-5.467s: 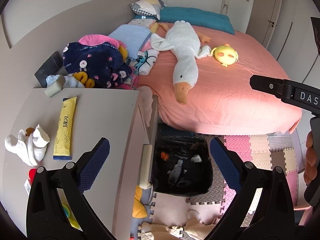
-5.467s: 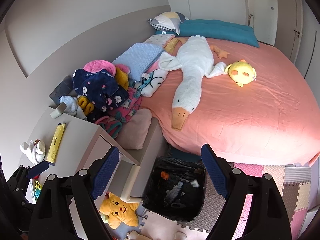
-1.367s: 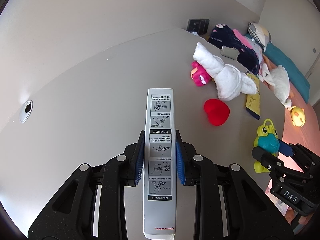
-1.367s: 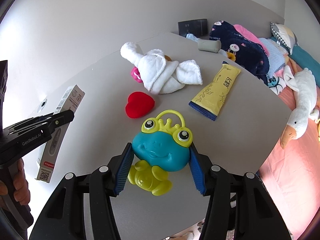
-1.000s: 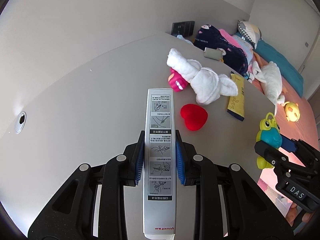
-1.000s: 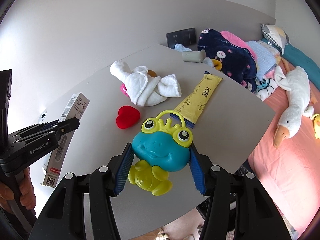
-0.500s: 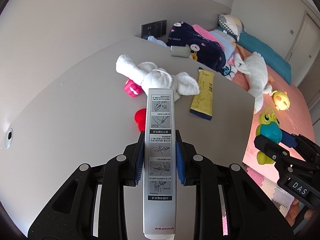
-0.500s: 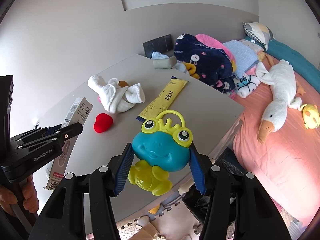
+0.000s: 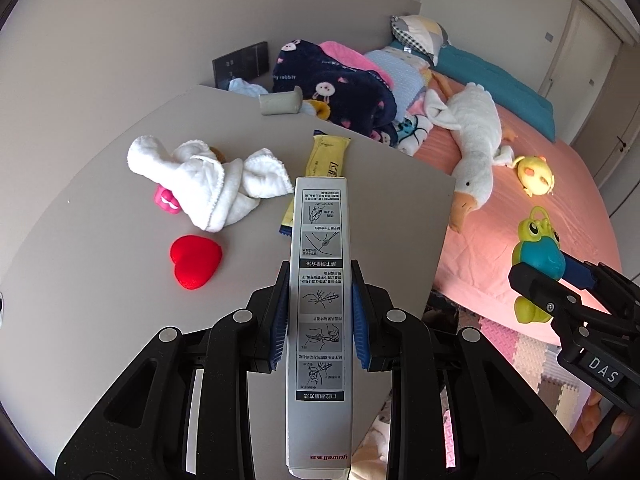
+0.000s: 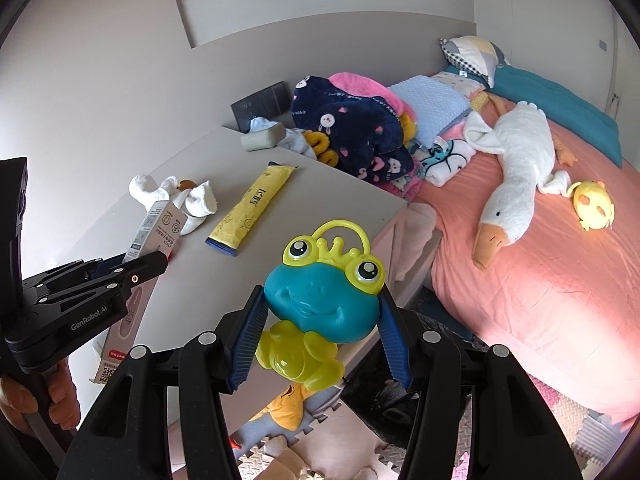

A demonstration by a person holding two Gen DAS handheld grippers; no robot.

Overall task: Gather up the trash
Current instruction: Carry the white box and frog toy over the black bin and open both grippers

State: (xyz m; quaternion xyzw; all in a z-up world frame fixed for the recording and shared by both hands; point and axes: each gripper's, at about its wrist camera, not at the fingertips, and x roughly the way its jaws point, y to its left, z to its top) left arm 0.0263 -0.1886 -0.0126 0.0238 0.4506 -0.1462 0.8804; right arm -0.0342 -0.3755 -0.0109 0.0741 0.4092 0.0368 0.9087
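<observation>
Both loads are up and travelling. The left gripper (image 9: 320,320) has its jaws pinching a long grey thermometer box (image 9: 320,300) by its narrow sides, held above the bench (image 9: 100,280). The right gripper (image 10: 320,344) has its jaws clamped on the blue head of a frog toy (image 10: 320,300), off the bench's right edge.

This looks like the carry step. The black-lined trash bin (image 10: 400,396) shows dimly on the floor between bench and bed (image 10: 540,280), so next both hands need to come over it and spread their jaws.

Against a second ago, the bed and goose plush (image 9: 476,152) have swung well into view and the bin has appeared; both grips are unchanged.
</observation>
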